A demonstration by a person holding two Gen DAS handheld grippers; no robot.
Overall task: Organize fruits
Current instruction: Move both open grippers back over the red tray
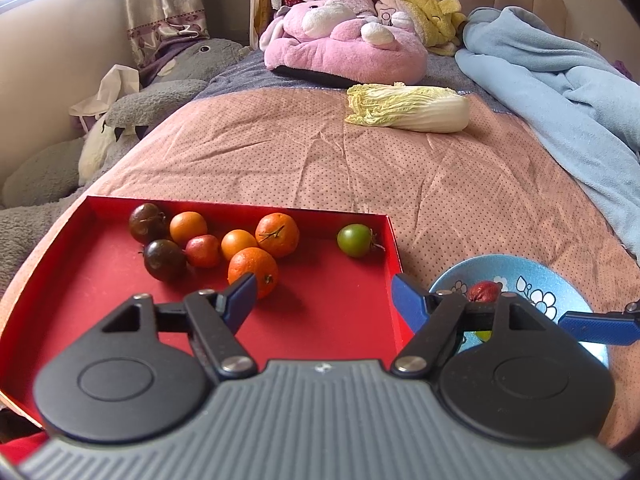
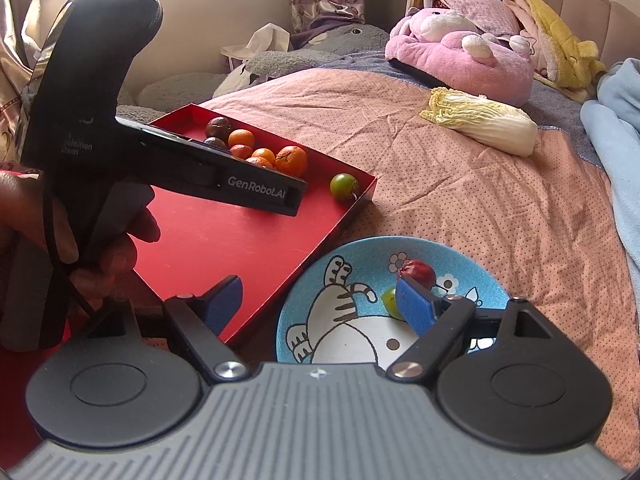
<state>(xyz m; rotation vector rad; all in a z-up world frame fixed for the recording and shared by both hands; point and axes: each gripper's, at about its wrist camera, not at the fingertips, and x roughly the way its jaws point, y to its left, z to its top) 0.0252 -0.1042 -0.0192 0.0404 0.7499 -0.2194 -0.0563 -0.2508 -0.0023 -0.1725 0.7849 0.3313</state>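
A red tray (image 1: 340,320) lies on the bed and holds several oranges (image 1: 277,234), dark and red tomatoes (image 1: 164,259) and a green tomato (image 1: 355,240). A blue cat-print bowl (image 2: 344,264) beside it holds a red fruit (image 2: 419,274) and a green fruit (image 2: 389,300). My left gripper (image 1: 324,300) is open and empty over the tray's right part, its left finger near an orange. My right gripper (image 2: 320,304) is open and empty, straddling the tray's corner and the bowl. The right gripper's blue finger (image 1: 596,326) shows in the left wrist view.
A napa cabbage (image 1: 408,107) lies farther up the pink bedspread (image 1: 280,152). A pink plush (image 1: 344,46), grey plush (image 1: 168,80) and blue blanket (image 1: 560,92) ring the bed. In the right wrist view the left gripper's body (image 2: 120,120) and the hand holding it rise over the tray.
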